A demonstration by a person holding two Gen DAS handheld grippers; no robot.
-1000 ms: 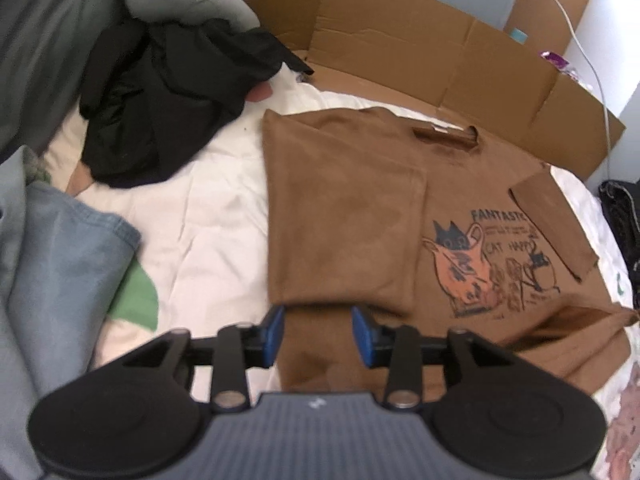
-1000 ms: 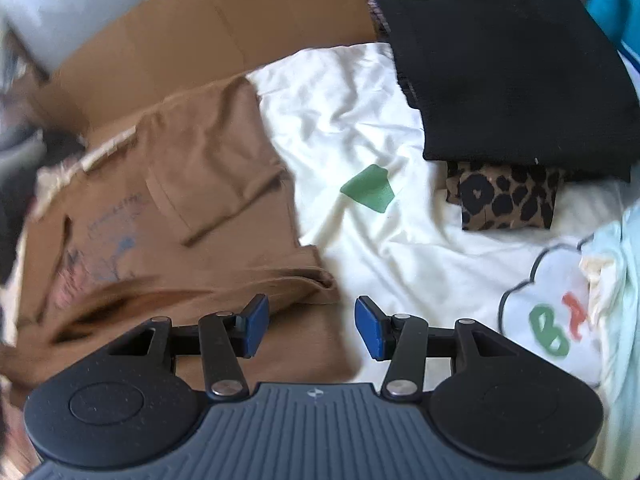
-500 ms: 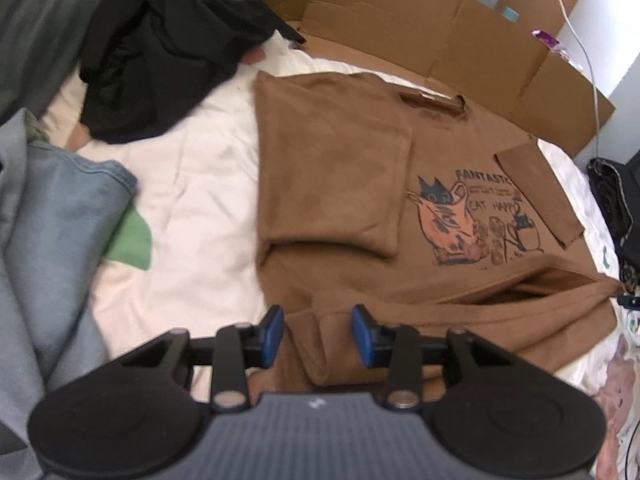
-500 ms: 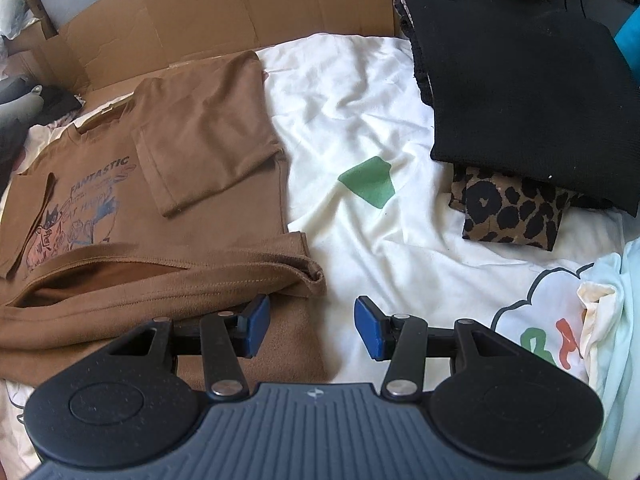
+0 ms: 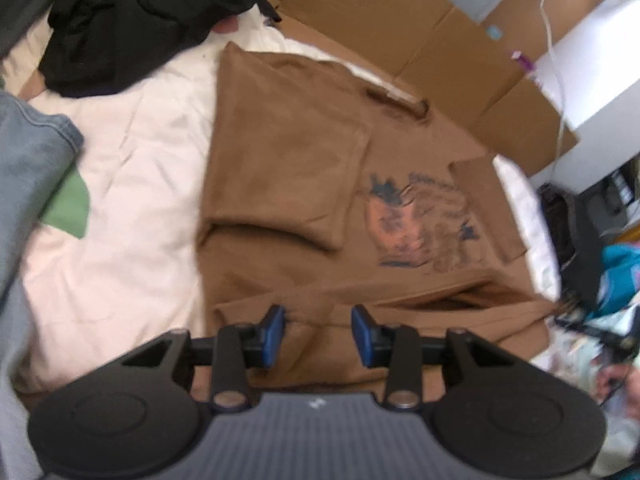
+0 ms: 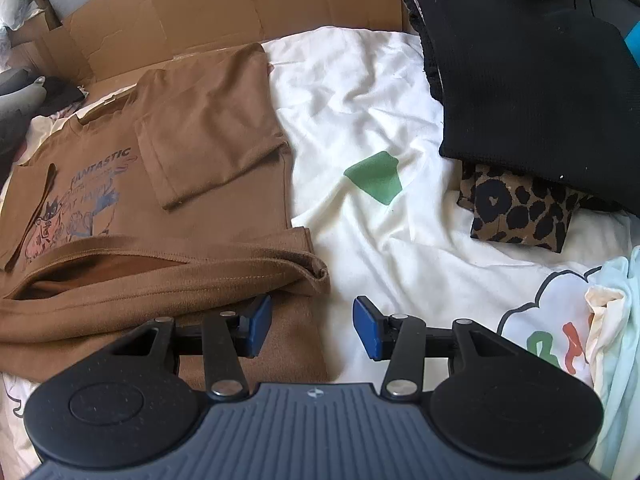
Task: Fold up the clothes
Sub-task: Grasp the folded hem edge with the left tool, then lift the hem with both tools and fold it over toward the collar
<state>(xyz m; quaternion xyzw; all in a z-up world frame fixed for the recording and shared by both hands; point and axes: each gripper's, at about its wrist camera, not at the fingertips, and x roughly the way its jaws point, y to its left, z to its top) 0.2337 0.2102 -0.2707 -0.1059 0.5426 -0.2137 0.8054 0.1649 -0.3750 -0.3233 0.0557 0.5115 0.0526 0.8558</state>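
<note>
A brown T-shirt [image 5: 280, 152] with a cat print lies face up on the white sheet [image 6: 360, 92], both sleeves folded inward. Its bottom hem [image 6: 160, 280] is rumpled, and the top layer gapes so the inside shows. My left gripper [image 5: 318, 336] hovers open over the hem's left part; brown cloth shows behind the gap and the pads do not press on it. My right gripper [image 6: 312, 330] is open at the T-shirt [image 6: 200, 120]'s lower right corner. Its left pad sits over brown cloth and its right pad over the sheet.
A black clothes heap [image 5: 132, 12] and denim [image 5: 28, 168] lie left of the shirt. Folded black knitwear [image 6: 540, 92] on a leopard-print piece [image 6: 516, 208] sits right, a pale printed garment [image 6: 560, 340] nearer. Cardboard [image 6: 200, 12] lines the far edge.
The left view has drawn back along the shirt, so the hem now lies at its jaws. The right view swung and steadied, with the shirt's corner now by its left pad.
</note>
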